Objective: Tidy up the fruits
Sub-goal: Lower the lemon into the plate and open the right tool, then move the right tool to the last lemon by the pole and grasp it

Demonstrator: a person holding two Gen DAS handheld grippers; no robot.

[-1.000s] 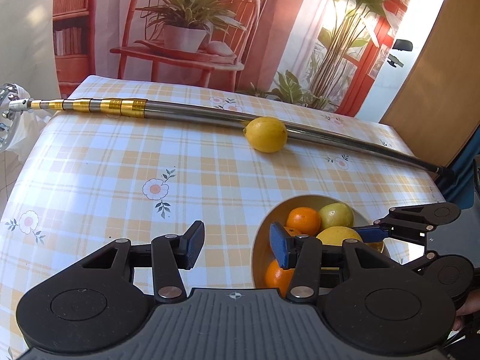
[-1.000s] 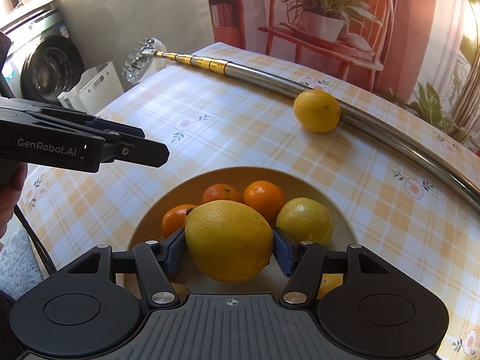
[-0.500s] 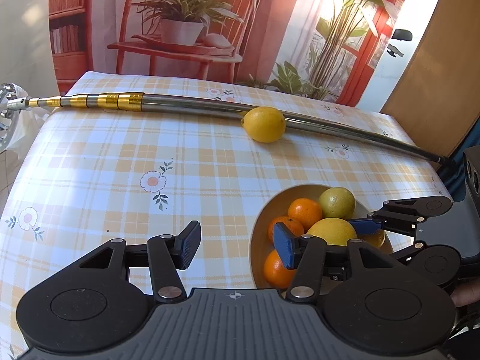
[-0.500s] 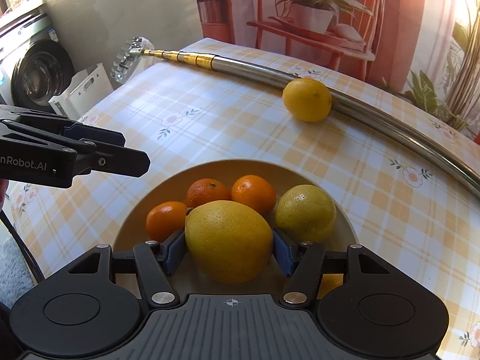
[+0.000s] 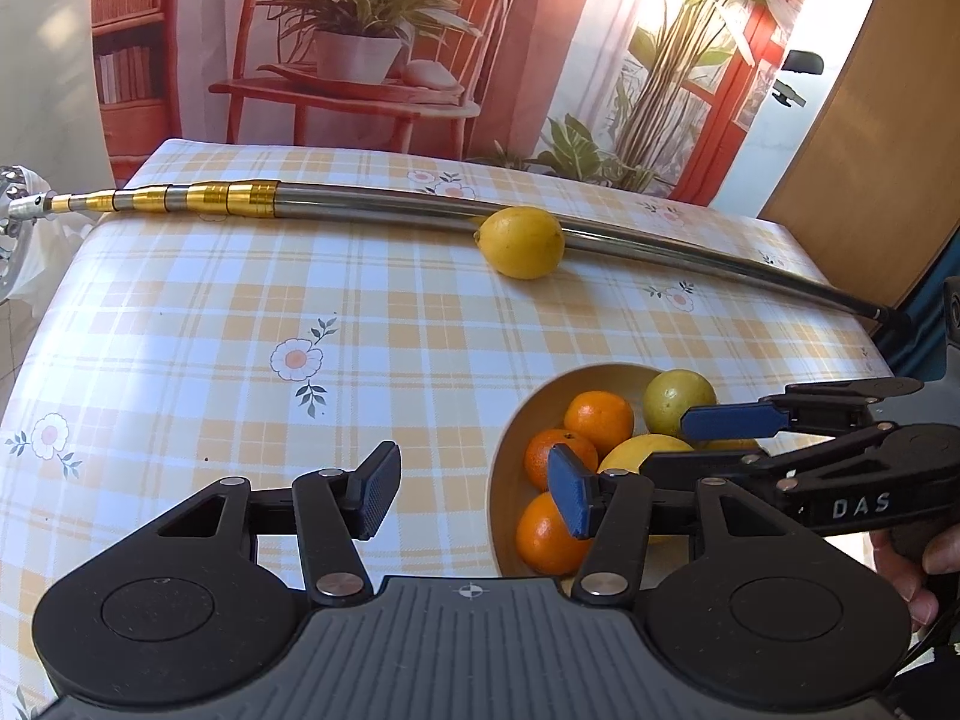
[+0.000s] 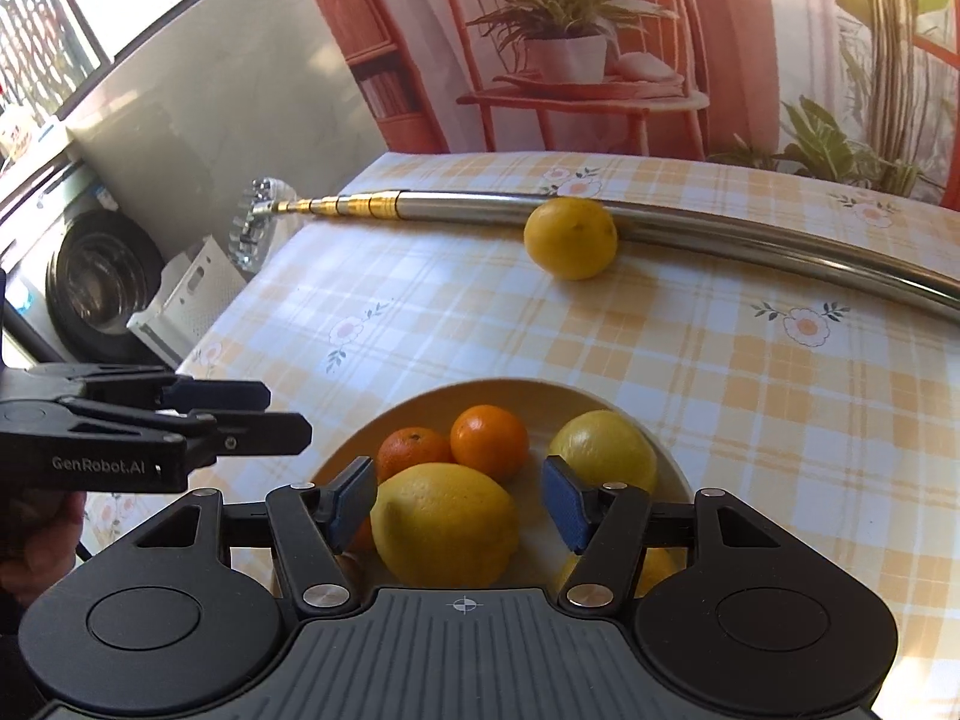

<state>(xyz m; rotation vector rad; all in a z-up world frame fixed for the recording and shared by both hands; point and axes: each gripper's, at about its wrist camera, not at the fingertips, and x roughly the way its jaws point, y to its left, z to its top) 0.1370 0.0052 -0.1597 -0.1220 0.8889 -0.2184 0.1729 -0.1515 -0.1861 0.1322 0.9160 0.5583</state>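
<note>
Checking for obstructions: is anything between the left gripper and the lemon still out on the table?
Nothing visible. Only bare checked tablecloth lies between the open left gripper and the lemon. The metal pole sits behind the lemon, the bowl off to the right.

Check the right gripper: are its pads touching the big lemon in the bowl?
Apart. The right wrist view shows the right gripper open, with bowl visible between the right pad and the big lemon; the left pad's gap is slimmer.

The checked-cloth table [image 5: 180, 324] carries a fruit bowl [image 6: 606, 396], a lemon [image 5: 521, 242] apparently touching a metal pole [image 5: 372, 206].
</note>
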